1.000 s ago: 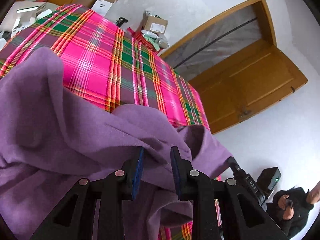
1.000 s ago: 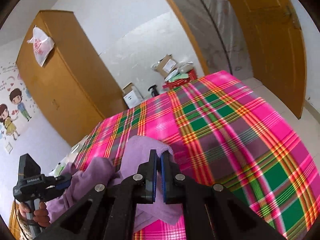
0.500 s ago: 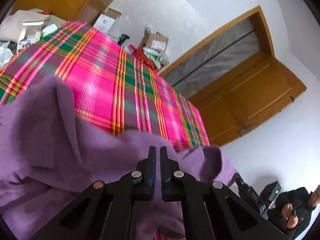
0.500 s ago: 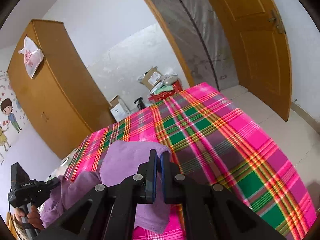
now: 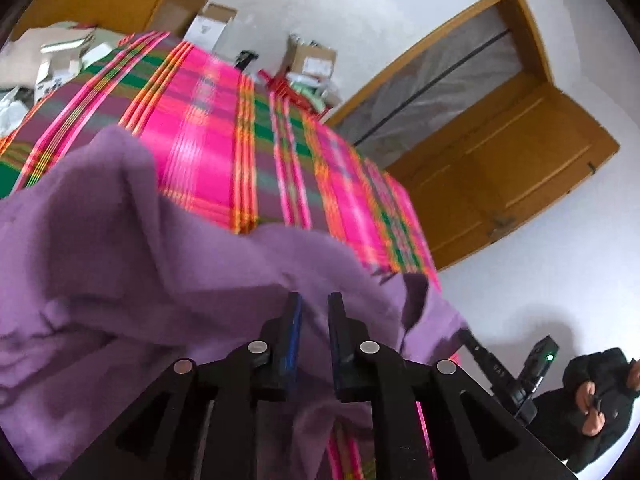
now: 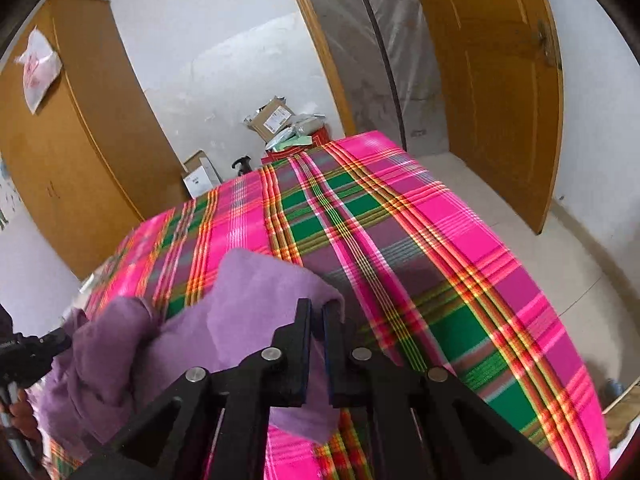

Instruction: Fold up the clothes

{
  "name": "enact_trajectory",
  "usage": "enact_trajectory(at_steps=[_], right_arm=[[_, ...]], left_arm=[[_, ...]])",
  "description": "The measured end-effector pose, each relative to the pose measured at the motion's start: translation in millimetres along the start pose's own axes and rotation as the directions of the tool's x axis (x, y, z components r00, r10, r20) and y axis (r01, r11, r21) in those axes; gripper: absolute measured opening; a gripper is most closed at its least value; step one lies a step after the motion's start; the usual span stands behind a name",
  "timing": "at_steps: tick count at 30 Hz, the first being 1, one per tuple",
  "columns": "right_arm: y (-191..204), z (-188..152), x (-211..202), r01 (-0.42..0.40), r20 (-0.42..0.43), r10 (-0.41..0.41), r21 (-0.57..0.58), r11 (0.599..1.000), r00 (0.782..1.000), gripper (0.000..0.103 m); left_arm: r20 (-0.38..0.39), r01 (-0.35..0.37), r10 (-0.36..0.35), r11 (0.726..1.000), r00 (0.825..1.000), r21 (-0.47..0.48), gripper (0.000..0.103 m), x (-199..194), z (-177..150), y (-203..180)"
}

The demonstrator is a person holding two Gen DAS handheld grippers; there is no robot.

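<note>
While two grippers are at work, only one garment (image 5: 168, 280) shows, a soft purple one, bunched and lifted off the bed between them. In the left wrist view the left gripper (image 5: 314, 304) has its jaws a narrow gap apart with purple cloth running between and over them; whether they press the cloth cannot be told. In the right wrist view the right gripper (image 6: 316, 308) has its jaws almost together, and a fold of the garment's edge sits in the slit between them, the cloth draping down and to the left of the fingers. The other gripper appears at the left edge of that view, with fingers of a hand (image 6: 22, 420) on its handle. Beyond both grippers lies one bed, covered by a plaid sheet (image 6: 420, 264) in pink, green and orange; the sheet looks flat and bare ahead and to the right of the right gripper. Past the far end of the bed, by a white wall, two cardboard boxes can be counted: a small white-faced box (image 6: 200, 176) ahead-left of the right gripper and an open brown box (image 6: 272, 116) straight ahead, on a red thing with papers. One wooden wardrobe (image 6: 76, 152) stands to the far left, a plastic bag (image 6: 38, 68) hanging on it. One wooden door (image 6: 496, 80) stands open ahead-right, beside a doorway covered with plastic sheeting (image 6: 360, 48).
</note>
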State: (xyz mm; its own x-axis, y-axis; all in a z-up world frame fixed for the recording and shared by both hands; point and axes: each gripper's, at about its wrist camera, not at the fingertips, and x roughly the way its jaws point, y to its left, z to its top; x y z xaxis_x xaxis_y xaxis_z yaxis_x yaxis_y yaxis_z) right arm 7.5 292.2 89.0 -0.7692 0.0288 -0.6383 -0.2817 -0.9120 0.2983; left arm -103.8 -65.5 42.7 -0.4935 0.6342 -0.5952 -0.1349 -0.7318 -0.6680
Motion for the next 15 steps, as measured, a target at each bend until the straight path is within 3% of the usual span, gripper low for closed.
enact_trajectory(at_steps=[2, 4, 7, 9, 12, 15], right_arm=[[4.9, -5.2, -3.9, -0.021, -0.010, 0.021, -0.003, 1.000, 1.000, 0.012], [10.2, -10.6, -7.7, -0.043, -0.021, 0.043, -0.005, 0.999, 0.999, 0.013], [25.3, -22.3, -3.3, -0.143, -0.081, 0.142, -0.015, 0.990, 0.987, 0.017], [38.6, -32.3, 3.3, -0.208, -0.126, 0.203, -0.024, 0.978, 0.971, 0.018], [53.0, -47.0, 24.0, -0.291, -0.240, 0.285, 0.013, 0.957, 0.928, 0.021], [61.8, -57.3, 35.8, -0.325, -0.294, 0.323, 0.043, 0.945, 0.900, 0.024]], left_arm=[[-0.019, 0.000, 0.000, 1.000, 1.000, -0.023, 0.024, -0.1, -3.5, 4.6], [-0.045, 0.008, -0.010, 0.998, 0.999, -0.055, 0.025, 2.4, -6.5, 9.7], [-0.075, 0.014, -0.021, 0.995, 0.997, -0.094, 0.025, 9.7, -7.2, 12.3], [-0.109, 0.047, -0.058, 0.993, 0.992, -0.109, 0.025, 17.0, -9.0, 9.6], [-0.157, 0.060, -0.075, 0.993, 0.985, -0.098, 0.030, 29.4, -9.6, 3.3], [-0.158, 0.068, -0.086, 0.991, 0.984, -0.115, 0.030, 35.1, -7.9, 2.6]])
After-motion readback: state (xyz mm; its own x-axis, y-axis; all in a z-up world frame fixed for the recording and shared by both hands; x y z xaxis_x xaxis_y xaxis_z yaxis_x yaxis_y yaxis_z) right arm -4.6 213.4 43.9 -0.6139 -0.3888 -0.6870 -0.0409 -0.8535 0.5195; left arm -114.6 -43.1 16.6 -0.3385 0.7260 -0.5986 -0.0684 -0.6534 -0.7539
